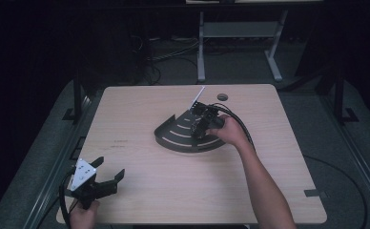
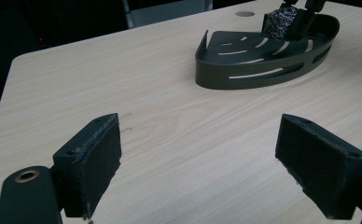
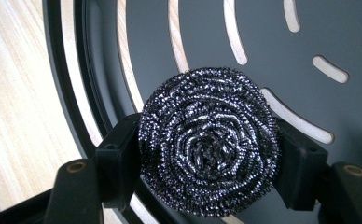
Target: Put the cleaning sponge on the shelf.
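Bare table point(image 1: 140, 191) all around, slotted corner tray point(image 1: 173, 136) alone mid-table, walled rim

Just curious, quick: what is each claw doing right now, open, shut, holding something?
Left claw: open, holding nothing.
Right claw: shut on the steel wool scrubber, above the dark slotted corner tray.

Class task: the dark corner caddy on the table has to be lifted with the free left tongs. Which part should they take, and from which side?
Take the curved front wall of the caddy, coming from the person's near-left side with the open left tongs. That slotted rim is thin, upright and bare. The right tongs, shut on the steel scourer, occupy the far corner.
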A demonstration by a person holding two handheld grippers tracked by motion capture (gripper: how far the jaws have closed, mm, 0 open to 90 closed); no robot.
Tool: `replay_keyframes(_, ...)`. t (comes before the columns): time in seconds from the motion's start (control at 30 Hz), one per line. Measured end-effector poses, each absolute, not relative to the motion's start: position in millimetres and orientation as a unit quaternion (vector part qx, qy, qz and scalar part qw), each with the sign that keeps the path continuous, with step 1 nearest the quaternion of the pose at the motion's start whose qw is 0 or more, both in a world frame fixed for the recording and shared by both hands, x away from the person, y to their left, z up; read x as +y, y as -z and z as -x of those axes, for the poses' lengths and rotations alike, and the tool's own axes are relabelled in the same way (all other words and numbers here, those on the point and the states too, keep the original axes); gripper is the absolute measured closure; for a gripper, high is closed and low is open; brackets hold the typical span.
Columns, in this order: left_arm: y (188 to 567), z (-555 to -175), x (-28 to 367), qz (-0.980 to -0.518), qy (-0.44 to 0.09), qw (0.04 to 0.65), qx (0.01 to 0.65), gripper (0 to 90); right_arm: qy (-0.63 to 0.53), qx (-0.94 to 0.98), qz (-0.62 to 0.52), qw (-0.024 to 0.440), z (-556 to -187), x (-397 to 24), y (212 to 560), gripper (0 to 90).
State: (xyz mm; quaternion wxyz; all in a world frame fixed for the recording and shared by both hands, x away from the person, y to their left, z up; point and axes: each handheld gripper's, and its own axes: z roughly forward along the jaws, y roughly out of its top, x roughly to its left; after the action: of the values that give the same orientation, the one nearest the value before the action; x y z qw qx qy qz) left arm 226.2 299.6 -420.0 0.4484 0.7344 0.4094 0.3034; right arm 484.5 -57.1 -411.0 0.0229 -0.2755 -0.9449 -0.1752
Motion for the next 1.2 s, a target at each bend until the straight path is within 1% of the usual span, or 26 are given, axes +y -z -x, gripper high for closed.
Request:
replay_keyframes(0.6, 423, -227, 297, -0.737, -0.298, 0.448, 0.409, 13.7, 0.172, -0.944, 0.282, 0.013, -490, -58, 418, 32.8)
replay_keyframes(1.2, 422, -226, 300, -0.735, -0.298, 0.448, 0.413, 13.8, 0.163, -0.944, 0.286, 0.017, -494, -51, 430, 32.6)
